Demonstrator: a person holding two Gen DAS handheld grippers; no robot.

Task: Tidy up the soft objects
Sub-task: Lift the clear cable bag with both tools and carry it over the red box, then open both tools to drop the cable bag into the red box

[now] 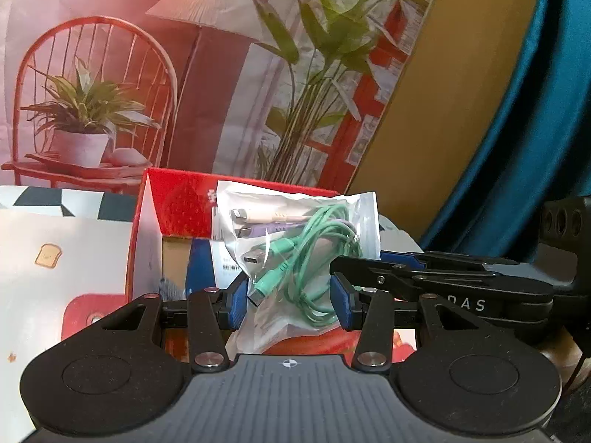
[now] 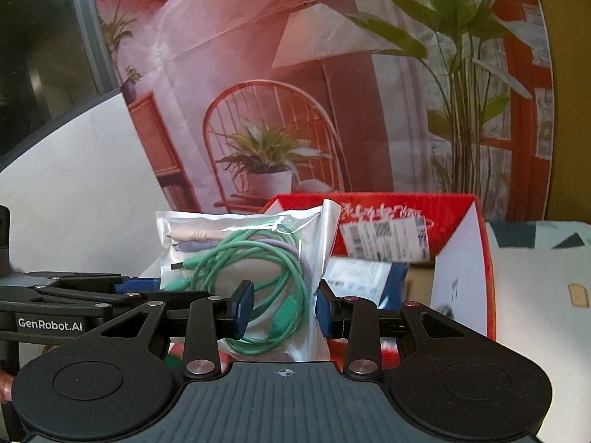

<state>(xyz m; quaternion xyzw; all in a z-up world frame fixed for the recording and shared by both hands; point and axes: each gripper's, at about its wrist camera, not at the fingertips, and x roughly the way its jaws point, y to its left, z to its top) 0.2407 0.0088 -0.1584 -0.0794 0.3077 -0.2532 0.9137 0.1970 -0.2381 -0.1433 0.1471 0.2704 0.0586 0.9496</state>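
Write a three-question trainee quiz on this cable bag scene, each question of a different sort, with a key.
1. True or false: the clear bag of cables sits between the fingers of both the left gripper and the right gripper.
2. Which cable colour fills most of the bag? A) green B) orange C) black
3. Fill in: behind the bag stands an open ____ cardboard box.

Key: 1 true; 2 A; 3 red
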